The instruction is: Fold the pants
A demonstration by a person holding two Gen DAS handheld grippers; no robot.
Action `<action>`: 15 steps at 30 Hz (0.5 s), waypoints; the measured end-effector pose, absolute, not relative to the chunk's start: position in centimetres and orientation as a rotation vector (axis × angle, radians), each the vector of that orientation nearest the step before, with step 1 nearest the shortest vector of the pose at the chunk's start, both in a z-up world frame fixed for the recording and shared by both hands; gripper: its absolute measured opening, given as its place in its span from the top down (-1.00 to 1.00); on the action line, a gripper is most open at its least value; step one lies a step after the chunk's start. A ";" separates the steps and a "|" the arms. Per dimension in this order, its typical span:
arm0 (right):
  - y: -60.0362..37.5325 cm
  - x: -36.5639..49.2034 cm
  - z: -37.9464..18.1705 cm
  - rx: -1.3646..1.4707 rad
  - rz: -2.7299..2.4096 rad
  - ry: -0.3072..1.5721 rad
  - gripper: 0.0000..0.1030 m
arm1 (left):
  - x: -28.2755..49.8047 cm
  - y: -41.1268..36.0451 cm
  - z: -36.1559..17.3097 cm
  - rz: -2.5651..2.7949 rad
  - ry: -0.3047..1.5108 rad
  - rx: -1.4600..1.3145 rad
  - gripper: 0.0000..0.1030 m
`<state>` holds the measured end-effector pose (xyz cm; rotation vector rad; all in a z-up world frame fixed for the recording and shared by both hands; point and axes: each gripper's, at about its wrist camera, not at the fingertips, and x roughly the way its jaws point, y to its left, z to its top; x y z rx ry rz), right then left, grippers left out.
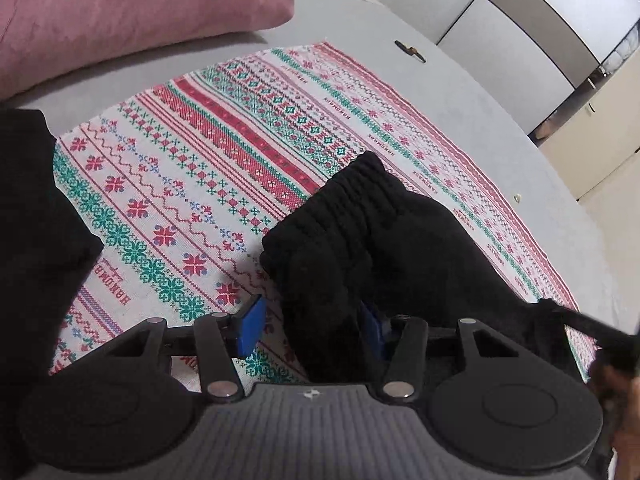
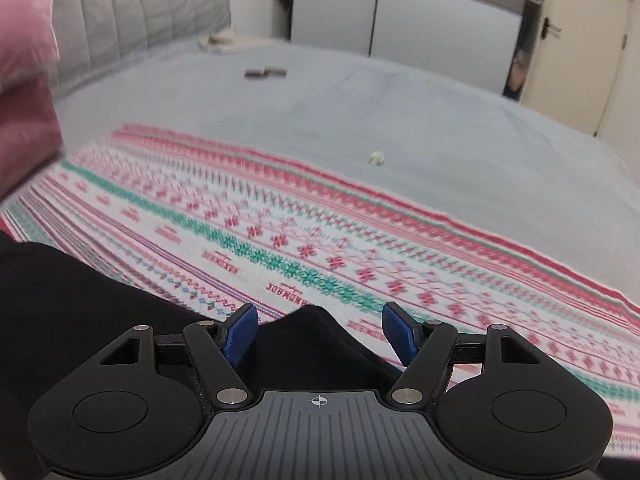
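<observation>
Beyond pants (image 1: 360, 216), bare patterned cloth (image 1: 192, 152)

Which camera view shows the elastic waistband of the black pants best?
The left wrist view. There the gathered waistband stands sharp and raised above the patterned cloth. The right wrist view is blurred and shows only plain black fabric at the lower left; no gathers are visible.
</observation>
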<state>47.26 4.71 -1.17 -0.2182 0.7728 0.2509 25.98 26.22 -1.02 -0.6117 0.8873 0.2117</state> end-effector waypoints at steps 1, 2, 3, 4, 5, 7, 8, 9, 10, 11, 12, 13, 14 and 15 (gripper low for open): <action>5.3 47.7 -1.8 -0.230 0.240 0.802 -0.32 | 26.1 26.3 -1.1 0.209 0.892 -0.616 -0.57; 5.5 48.3 -2.5 -0.239 0.231 0.834 -0.08 | 26.2 26.5 -1.1 0.211 0.894 -0.617 -0.57; 5.6 48.5 -2.9 -0.237 0.238 0.852 0.61 | 26.3 26.7 -1.1 0.217 0.894 -0.619 -0.57; 5.3 48.4 -3.1 -0.210 0.273 0.858 0.78 | 26.3 27.0 -1.0 0.221 0.891 -0.624 -0.52; 5.2 48.2 -3.0 -0.187 0.269 0.840 0.87 | 26.3 27.2 -1.0 0.215 0.888 -0.640 -0.51; 4.8 48.1 -2.2 -0.131 0.245 0.797 0.89 | 26.1 27.7 -1.0 0.206 0.891 -0.685 -0.51; 4.3 48.1 -1.9 -0.087 0.236 0.783 0.90 | 25.9 27.9 -0.9 0.204 0.890 -0.719 -0.51; 3.8 48.2 -1.7 -0.056 0.227 0.770 0.90 | 25.6 28.0 -0.9 0.203 0.887 -0.744 -0.51; 4.1 48.7 -1.8 -0.040 0.217 0.761 0.90 | 25.4 28.1 -0.9 0.205 0.884 -0.754 -0.51; 4.0 48.8 -2.0 -0.025 0.202 0.752 0.91 | 25.4 28.0 -0.9 0.207 0.882 -0.750 -0.51; 4.0 49.1 -2.2 -0.007 0.185 0.745 0.91 | 25.4 28.0 -1.0 0.209 0.880 -0.741 -0.51; 3.8 49.2 -2.5 0.014 0.168 0.743 0.91 | 25.5 28.0 -1.1 0.208 0.876 -0.737 -0.48; 3.8 49.2 -3.0 0.032 0.150 0.744 0.91 | 25.6 28.0 -1.2 0.204 0.872 -0.740 -0.38; 3.8 49.1 -3.5 0.043 0.128 0.741 0.92 | 25.6 28.0 -1.2 0.198 0.872 -0.745 -0.31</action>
